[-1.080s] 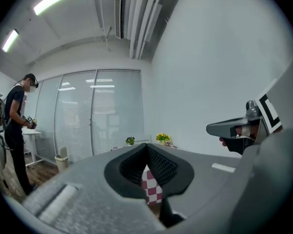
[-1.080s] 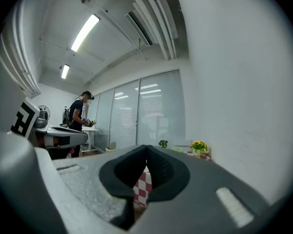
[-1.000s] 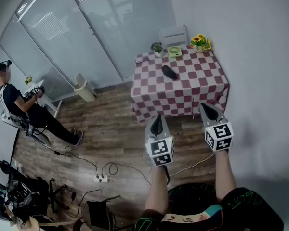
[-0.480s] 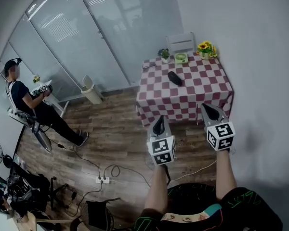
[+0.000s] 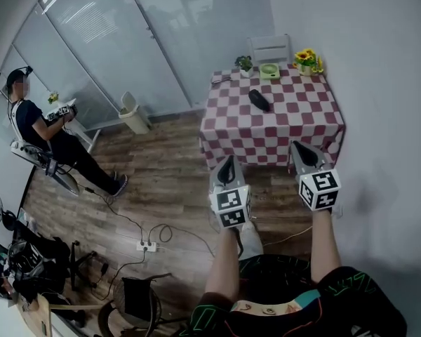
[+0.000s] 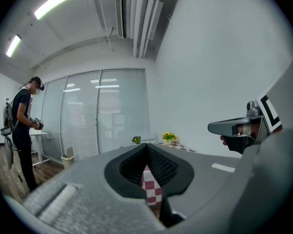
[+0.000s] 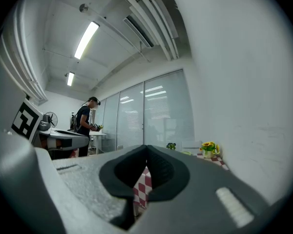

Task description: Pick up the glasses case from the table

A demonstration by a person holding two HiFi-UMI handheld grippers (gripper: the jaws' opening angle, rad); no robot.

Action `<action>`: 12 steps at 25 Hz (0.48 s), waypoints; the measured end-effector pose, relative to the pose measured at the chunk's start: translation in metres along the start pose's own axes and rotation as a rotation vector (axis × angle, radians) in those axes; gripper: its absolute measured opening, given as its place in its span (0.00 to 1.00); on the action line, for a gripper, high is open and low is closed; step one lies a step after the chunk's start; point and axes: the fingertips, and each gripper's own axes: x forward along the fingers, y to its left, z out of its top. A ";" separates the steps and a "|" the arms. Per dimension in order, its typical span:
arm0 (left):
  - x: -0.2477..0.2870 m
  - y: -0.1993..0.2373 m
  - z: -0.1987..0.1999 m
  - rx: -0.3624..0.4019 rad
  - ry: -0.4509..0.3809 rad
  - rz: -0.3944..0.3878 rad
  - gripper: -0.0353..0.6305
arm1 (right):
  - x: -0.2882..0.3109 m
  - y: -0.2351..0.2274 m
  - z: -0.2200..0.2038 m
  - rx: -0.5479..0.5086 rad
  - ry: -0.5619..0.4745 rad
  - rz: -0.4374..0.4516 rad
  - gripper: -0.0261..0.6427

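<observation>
Nearest, the grey left gripper [image 5: 228, 163] and grey right gripper [image 5: 302, 149] point level, jaws pressed together on nothing, probably because the target is still out of reach. Well ahead, the dark oblong glasses case [image 5: 259, 100] lies on the red-and-white checked table [image 5: 302, 121].

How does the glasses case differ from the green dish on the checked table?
The glasses case is black; the green dish is pale green. The case is long and narrow, lying slantwise; the dish is squat. The case lies alone near the middle of the checked tablecloth; the dish stands at its far edge, between a small plant and sunflowers. Both rest on that cloth.
</observation>
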 end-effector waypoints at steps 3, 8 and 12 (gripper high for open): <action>0.018 0.003 -0.003 -0.013 -0.007 -0.014 0.06 | 0.010 -0.008 -0.002 -0.015 0.004 -0.022 0.04; 0.065 -0.006 -0.014 -0.040 -0.007 -0.057 0.06 | 0.032 -0.047 -0.012 -0.014 0.025 -0.087 0.04; 0.104 -0.005 -0.025 -0.056 0.035 -0.098 0.06 | 0.054 -0.067 -0.019 0.004 0.049 -0.131 0.04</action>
